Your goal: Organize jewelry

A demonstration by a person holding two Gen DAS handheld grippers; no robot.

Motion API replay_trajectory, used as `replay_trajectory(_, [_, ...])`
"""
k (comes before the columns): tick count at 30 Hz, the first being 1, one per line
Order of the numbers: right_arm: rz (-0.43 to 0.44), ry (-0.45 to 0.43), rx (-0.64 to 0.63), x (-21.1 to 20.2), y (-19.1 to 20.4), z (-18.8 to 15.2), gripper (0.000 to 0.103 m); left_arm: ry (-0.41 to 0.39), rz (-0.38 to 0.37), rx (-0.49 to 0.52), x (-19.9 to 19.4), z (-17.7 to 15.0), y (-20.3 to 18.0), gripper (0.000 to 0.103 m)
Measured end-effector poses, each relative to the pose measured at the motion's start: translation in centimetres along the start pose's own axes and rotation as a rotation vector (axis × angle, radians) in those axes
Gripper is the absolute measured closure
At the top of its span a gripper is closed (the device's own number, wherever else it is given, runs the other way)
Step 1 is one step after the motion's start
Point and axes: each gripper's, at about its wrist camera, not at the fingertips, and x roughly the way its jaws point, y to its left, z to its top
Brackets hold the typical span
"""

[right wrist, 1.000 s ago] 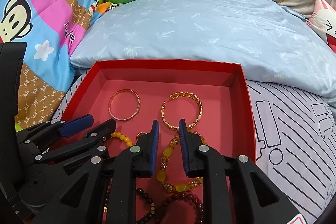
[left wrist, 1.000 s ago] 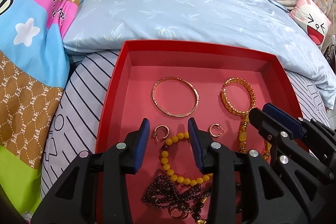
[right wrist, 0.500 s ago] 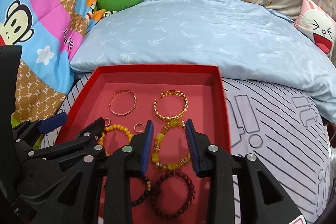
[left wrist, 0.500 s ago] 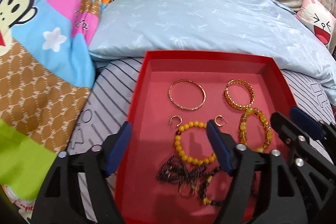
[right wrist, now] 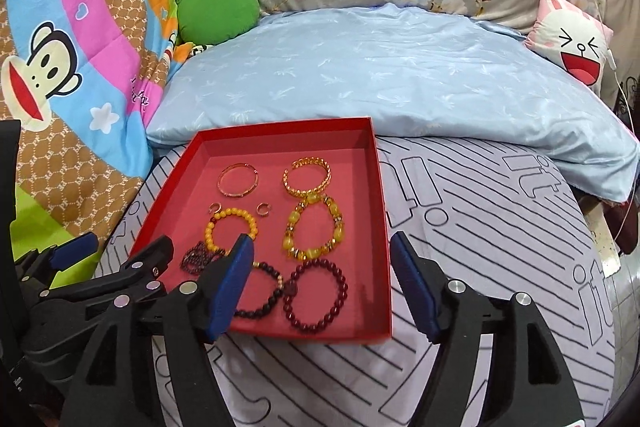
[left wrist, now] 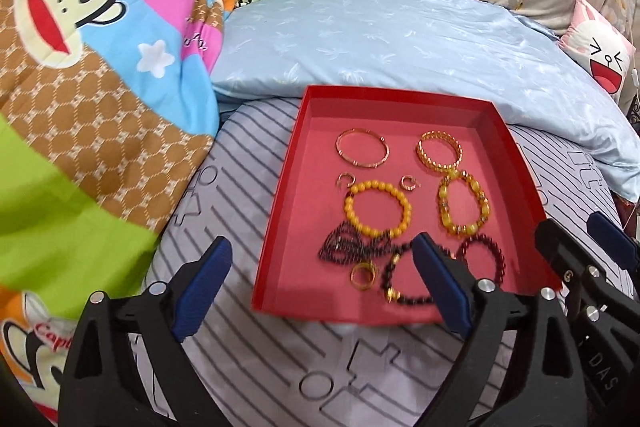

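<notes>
A red tray (right wrist: 382, 235) is seen resting on a striped grey cushion (right wrist: 480, 227), and all places below are given relative to it. Behind its far wall a pale blue pillow (right wrist: 380, 75) is pressed close, with a cartoon-monkey quilt (left wrist: 80, 67) off its left side and a small green cushion (right wrist: 216, 13) further back; none of these is judged to block access from the near side.

Both claws are held spread wide and empty. The left gripper (left wrist: 320, 283) is poised above the near-left corner, one finger outside the wall and one over the floor. The right gripper (right wrist: 320, 277) straddles the near-right wall.

The jewelry lies on the tray floor. In the far row a thin gold bangle (left wrist: 362, 148) and a gold chain bangle (left wrist: 439, 150) are laid; these are judged stiff, light and slippery, best pinched across the rim. In the middle row a yellow bead bracelet (left wrist: 378, 203) and an amber bead bracelet (left wrist: 464, 205) are placed, the latter touching the chain bangle; they are probably elastic and floppy, so a single side of beads should be pinched. Near the front wall a dark red bead bracelet (right wrist: 316, 297), a dark bead bracelet (right wrist: 262, 293) and a tangled dark bead strand (left wrist: 352, 247) are found; the strand is likely to snag its neighbours. A gold ring (left wrist: 363, 275) and two small hoop earrings (left wrist: 409, 182) are the least things, easily dropped, and the low tray walls may hinder a flat approach.
</notes>
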Motion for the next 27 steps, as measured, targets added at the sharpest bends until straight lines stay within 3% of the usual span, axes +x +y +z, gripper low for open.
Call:
replay_trajectory(11, [-0.031, -0.005, -0.03, -2.4, 0.0, -3.1, 0.02, 0.007, 0.016, -0.015, -1.9, -3.7, 0.3, 0.013])
replay_trajectory(27, [-0.055, 0.043, -0.017, -2.7, -0.8, -6.4, 0.019, 0.022, 0.047, -0.001, -2.3, -6.8, -0.3, 0.013])
